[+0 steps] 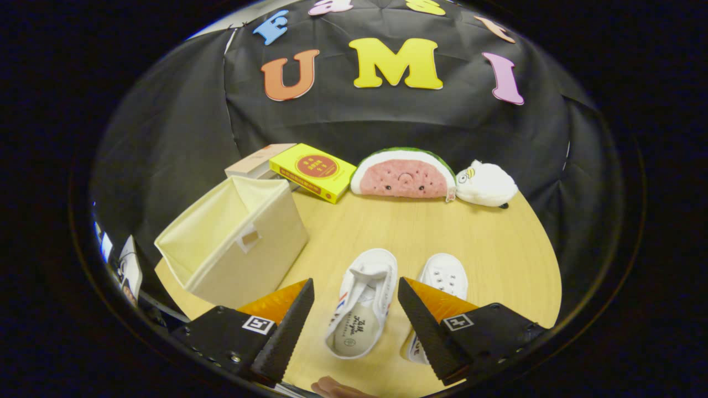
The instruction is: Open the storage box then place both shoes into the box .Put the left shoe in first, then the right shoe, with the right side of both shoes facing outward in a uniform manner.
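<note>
1. Gripper view: wide-open fingers (355, 315) grip nothing; they straddle one white shoe (362, 309), toe pointing away, probably lined up for the first grasp.
2. Its partner shoe (444, 275) lies just beside, partly behind one finger.
3. Ahead and to one side on the wooden surface (498, 243), the storage box (235, 243) stands open-topped, ready to receive them.

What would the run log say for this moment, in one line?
tool: open, above white canvas shoe lying between fingers | second white shoe: beside right finger | cream fabric storage box: open, empty | shoes: on wooden table
</note>
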The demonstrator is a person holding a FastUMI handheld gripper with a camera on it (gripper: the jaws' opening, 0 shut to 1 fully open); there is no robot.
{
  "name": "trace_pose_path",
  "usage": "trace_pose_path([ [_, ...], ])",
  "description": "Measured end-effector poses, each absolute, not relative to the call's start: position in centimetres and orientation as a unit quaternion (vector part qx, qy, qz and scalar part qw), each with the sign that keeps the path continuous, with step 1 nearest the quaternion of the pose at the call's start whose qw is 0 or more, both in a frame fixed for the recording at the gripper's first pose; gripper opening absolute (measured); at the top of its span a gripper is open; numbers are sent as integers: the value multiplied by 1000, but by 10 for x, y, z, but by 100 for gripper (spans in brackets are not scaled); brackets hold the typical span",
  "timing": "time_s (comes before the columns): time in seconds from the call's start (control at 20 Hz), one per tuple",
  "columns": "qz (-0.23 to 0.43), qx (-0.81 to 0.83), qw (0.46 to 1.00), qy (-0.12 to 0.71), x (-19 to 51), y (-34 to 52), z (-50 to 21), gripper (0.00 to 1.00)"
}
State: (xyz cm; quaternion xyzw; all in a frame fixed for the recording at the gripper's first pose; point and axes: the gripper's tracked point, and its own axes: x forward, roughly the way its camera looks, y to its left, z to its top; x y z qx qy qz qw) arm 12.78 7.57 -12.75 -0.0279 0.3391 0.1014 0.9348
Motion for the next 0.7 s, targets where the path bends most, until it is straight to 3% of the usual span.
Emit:
trace_pose_path([
  [0.55,64,-48,893,444,144,36,-213,90],
  [0.7,42,-54,879,472,155,35,-229,70],
])
